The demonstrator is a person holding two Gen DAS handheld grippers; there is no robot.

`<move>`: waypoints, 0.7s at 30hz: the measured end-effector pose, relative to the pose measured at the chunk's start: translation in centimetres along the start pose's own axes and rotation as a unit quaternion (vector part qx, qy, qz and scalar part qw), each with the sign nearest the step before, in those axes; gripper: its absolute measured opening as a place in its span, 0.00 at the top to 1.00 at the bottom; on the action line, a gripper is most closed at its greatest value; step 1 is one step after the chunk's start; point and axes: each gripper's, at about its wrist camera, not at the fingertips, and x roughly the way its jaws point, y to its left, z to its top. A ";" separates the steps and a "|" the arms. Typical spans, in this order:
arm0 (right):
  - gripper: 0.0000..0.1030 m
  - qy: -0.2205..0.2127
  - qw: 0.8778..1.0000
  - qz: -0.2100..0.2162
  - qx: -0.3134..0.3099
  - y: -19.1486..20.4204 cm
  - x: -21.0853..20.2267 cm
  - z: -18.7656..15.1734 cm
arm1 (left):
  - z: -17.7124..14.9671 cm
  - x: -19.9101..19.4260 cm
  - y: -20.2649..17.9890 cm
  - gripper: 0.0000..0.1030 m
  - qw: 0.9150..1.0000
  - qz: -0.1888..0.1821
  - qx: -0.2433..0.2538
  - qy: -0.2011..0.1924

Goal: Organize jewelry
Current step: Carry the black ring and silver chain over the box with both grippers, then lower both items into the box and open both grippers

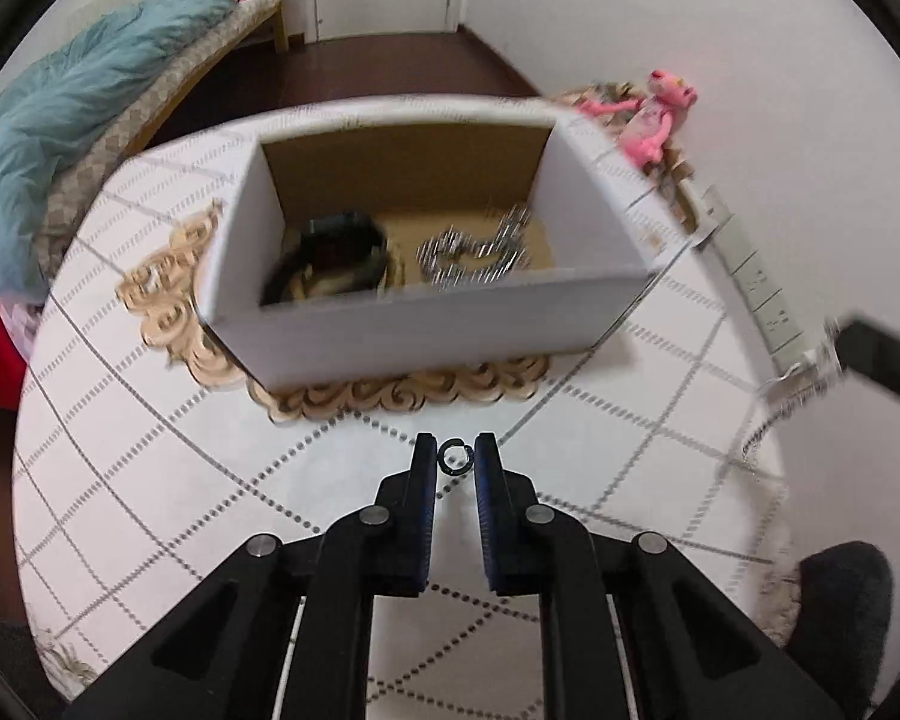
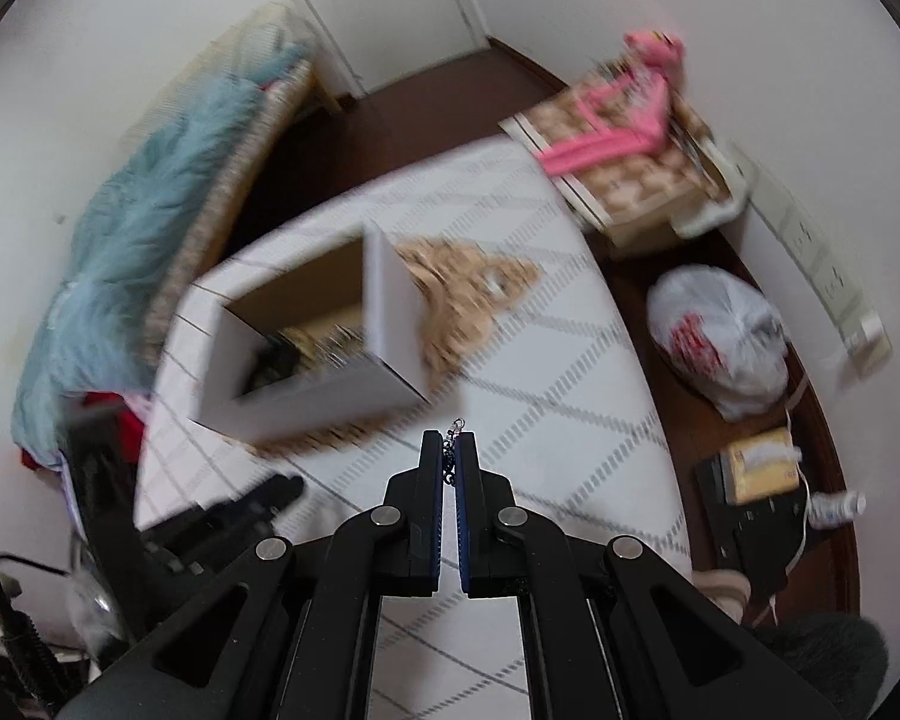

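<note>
A white open cardboard box (image 1: 426, 330) stands on the table; inside lie a dark bracelet or watch (image 1: 336, 252) and a silver chain piece (image 1: 474, 252). My left gripper (image 1: 455, 457) is shut on a small dark ring (image 1: 453, 458), held above the tablecloth in front of the box. My right gripper (image 2: 449, 450) is shut on a thin chain (image 2: 450, 450), whose clasp end sticks out past the tips. In the left wrist view the right gripper (image 1: 870, 354) appears at the far right with the chain (image 1: 768, 420) hanging from it. The box also shows in the right wrist view (image 2: 312, 378).
The table has a white cloth with grey diamond lines (image 1: 210, 480) and a tan lace doily (image 1: 390, 396) under the box. A pink plush toy (image 1: 654, 114) sits on a patterned box beyond the table. A power strip (image 1: 762, 294) runs along the wall. A white bag (image 2: 720, 336) lies on the floor.
</note>
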 end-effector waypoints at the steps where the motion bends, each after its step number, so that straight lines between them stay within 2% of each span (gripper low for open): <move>1: 0.96 -0.010 1.000 0.009 -0.007 0.8 -0.9 0.9 | 0.4 -0.9 0.0 0.90 1.000 -0.005 0.001 -0.007; 7: 0.96 -0.049 0.996 0.052 -0.049 5.3 -4.4 6.3 | 5.0 -6.6 1.6 0.90 0.998 -0.032 -0.007 -0.060; 10: 0.96 -0.052 0.995 0.055 -0.072 7.4 -4.2 8.5 | 7.8 -7.3 3.1 0.91 0.997 -0.040 -0.015 -0.063; 12: 0.96 -0.040 0.994 0.053 -0.085 8.7 -2.7 10.1 | 9.5 -6.8 4.0 0.90 0.997 -0.043 -0.017 -0.054; 15: 0.96 0.001 0.994 0.049 -0.097 10.0 0.9 11.7 | 11.5 -5.3 5.3 0.90 0.998 -0.036 -0.021 -0.039; 21: 0.96 0.083 0.991 0.038 -0.095 10.3 7.3 12.1 | 13.9 -0.9 7.5 0.90 0.997 -0.058 -0.046 0.016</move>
